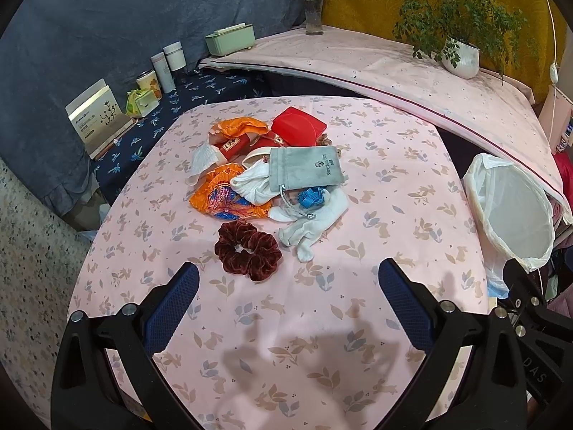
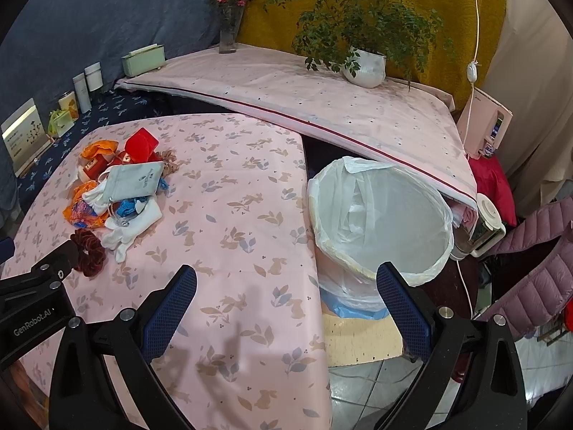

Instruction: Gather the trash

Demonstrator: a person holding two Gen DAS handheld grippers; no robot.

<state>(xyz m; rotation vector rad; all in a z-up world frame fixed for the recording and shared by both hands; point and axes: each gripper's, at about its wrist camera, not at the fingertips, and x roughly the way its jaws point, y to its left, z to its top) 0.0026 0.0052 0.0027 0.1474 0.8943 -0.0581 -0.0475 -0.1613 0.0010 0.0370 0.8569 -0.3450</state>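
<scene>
A pile of items lies mid-table: a dark red scrunchie [image 1: 248, 251], white socks [image 1: 309, 220], a grey drawstring pouch [image 1: 304, 166], orange wrappers [image 1: 220, 197], a blue crumpled scrap [image 1: 311, 196] and red boxes [image 1: 299, 127]. My left gripper [image 1: 288, 279] is open and empty, just short of the scrunchie. My right gripper [image 2: 286, 283] is open and empty, over the table's right edge beside the bin [image 2: 381, 222], which is lined with a white bag and looks empty. The pile shows at left in the right wrist view [image 2: 118, 193]. The bin also shows at right in the left wrist view [image 1: 515, 215].
The table has a pink rabbit-print cloth [image 1: 286, 322]. Behind it runs a pink-covered shelf [image 2: 322, 96] with a potted plant [image 2: 365, 68], flower vase [image 2: 229, 32] and green box [image 2: 143, 59]. Cups and a boxed card [image 1: 96, 118] stand at left. A pink jacket [image 2: 537, 268] lies at right.
</scene>
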